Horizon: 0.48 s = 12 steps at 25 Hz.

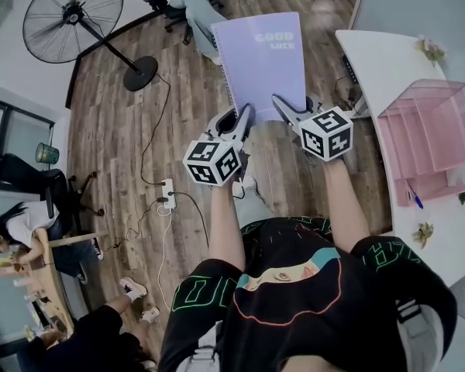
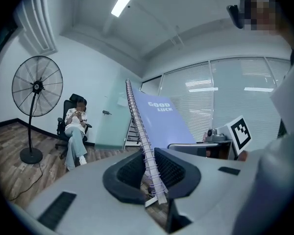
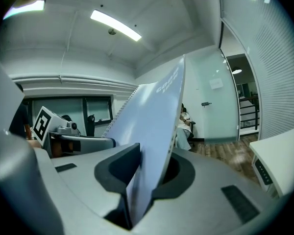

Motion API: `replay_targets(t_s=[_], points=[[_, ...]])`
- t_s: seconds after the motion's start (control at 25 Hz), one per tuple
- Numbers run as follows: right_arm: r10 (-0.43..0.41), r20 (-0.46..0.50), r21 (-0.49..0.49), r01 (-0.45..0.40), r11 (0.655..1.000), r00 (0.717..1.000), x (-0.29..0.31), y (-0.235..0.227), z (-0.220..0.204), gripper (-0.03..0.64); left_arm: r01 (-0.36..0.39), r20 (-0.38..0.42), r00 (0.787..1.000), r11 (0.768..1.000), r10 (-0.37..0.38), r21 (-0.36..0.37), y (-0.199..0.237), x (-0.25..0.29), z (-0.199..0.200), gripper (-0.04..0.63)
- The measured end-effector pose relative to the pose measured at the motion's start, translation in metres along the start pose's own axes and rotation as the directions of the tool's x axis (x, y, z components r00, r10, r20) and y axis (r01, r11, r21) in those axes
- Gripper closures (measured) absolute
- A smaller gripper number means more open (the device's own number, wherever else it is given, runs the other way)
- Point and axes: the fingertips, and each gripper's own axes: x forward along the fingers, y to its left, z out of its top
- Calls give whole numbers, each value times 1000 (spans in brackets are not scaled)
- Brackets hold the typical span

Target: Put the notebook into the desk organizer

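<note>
A lilac spiral notebook (image 1: 263, 64) is held up in the air over the wooden floor, its cover facing me. My left gripper (image 1: 244, 117) is shut on its lower left corner, with the wire spiral (image 2: 146, 146) running between the jaws. My right gripper (image 1: 283, 104) is shut on the lower right edge, and the sheet (image 3: 154, 131) fills the gap between its jaws. The pink desk organizer (image 1: 434, 134) stands on the white desk (image 1: 387, 60) to the right, well apart from the notebook.
A standing fan (image 1: 74, 18) and a power strip (image 1: 167, 193) with cables are on the floor to the left. A seated person (image 1: 190, 2) is beyond the notebook. Others sit at a table (image 1: 46, 273) at lower left. A blue pen (image 1: 416, 200) lies by the organizer.
</note>
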Motion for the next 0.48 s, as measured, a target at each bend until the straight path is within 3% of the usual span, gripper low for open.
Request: replay_targets(t_s=[0.16, 0.48], points=[[5, -7, 16, -5, 1000, 1000, 45, -9, 5, 535, -8, -8, 1000, 1000, 8, -4, 41, 14, 10, 535], [59, -63, -8, -60, 998, 996, 159, 20, 1, 534, -79, -25, 997, 995, 77, -65, 159, 2, 16, 534]])
